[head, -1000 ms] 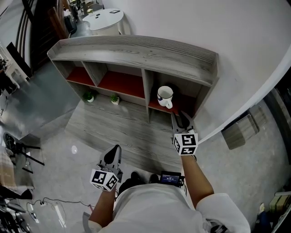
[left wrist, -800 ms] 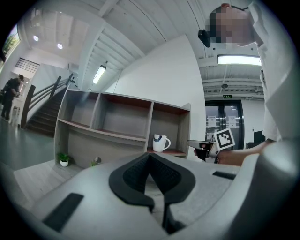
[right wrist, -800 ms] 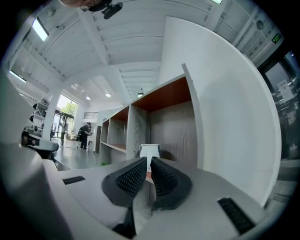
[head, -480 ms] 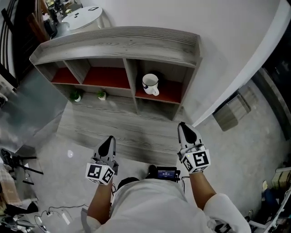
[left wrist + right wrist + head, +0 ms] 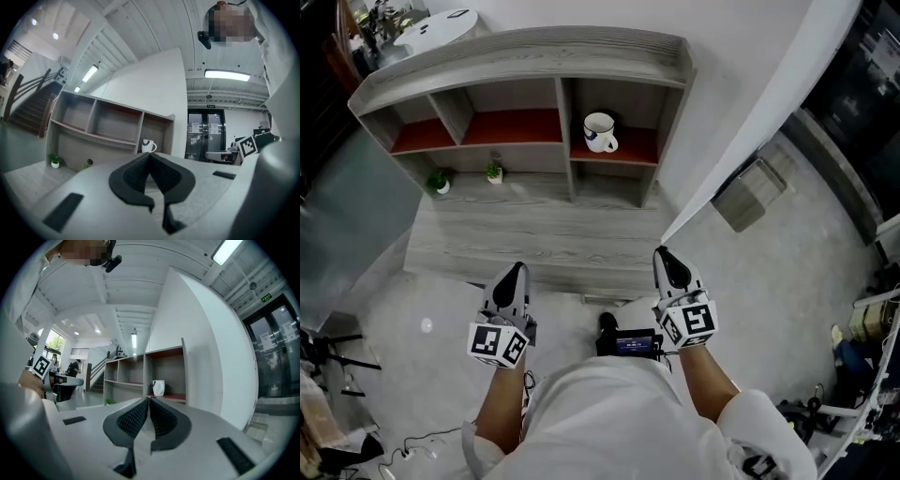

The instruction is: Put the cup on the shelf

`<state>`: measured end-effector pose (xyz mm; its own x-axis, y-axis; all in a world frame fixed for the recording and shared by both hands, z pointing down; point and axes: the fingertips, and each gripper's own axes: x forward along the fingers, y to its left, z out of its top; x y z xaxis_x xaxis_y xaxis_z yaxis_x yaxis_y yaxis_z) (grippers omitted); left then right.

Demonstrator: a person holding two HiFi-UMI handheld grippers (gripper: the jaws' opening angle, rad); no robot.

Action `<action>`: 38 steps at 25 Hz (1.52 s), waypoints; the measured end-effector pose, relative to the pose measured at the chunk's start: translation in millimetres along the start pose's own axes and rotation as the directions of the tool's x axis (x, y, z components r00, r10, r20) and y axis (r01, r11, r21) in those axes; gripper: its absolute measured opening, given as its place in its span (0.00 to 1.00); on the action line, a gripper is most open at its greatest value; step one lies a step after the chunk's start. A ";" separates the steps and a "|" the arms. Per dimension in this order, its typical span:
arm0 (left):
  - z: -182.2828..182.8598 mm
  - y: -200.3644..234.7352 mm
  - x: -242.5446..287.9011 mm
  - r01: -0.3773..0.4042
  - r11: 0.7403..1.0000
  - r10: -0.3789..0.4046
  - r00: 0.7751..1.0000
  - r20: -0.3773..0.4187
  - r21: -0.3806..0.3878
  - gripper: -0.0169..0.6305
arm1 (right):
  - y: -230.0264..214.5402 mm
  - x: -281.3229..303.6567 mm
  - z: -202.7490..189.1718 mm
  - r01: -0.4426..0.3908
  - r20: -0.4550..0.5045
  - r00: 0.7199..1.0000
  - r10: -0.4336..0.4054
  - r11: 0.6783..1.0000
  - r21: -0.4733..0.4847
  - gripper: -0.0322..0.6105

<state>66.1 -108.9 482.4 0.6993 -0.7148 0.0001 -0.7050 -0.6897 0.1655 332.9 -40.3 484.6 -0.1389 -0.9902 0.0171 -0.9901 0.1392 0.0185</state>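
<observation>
Cup [image 5: 599,131]: white, upright, on the red board in the right-hand compartment of the shelf [image 5: 525,58]. Two small potted plants [image 5: 439,181] [image 5: 494,172]: on the grey wood platform [image 5: 534,244] before the shelf, toward its left. White wall [image 5: 741,84]: just beside the shelf's right end. Round white table [image 5: 441,23]: behind its left end. Glossy grey floor [image 5: 412,319]. Left gripper [image 5: 516,274], right gripper [image 5: 666,258]: jaws pressed together, held near the person's body, well apart from the shelf.

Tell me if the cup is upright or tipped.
Upright: the cup stands on its base, rim up, in the right compartment of the shelf.
</observation>
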 end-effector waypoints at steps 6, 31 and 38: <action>-15.3 10.7 -85.1 0.007 1.000 -0.007 1.000 -0.004 -0.022 0.04 | 66.6 -49.7 -7.5 0.015 0.011 1.000 -0.016 1.000 0.022 0.11; -20.5 -48.0 -115.2 0.017 0.997 -0.016 1.000 -0.018 0.080 0.04 | 96.7 -102.7 -5.7 -0.049 0.006 0.999 0.048 0.999 0.018 0.11; -13.5 -115.6 -71.8 0.091 0.991 -0.089 0.996 -0.019 0.095 0.04 | 40.2 -133.3 0.9 0.008 0.018 1.000 -0.007 0.998 -0.065 0.11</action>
<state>99.0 23.8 476.6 0.7616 -0.6480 0.0039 -0.6466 -0.7596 0.0702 311.5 97.3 482.1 -0.1324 -0.9912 -0.0008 -0.9878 0.1319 0.0833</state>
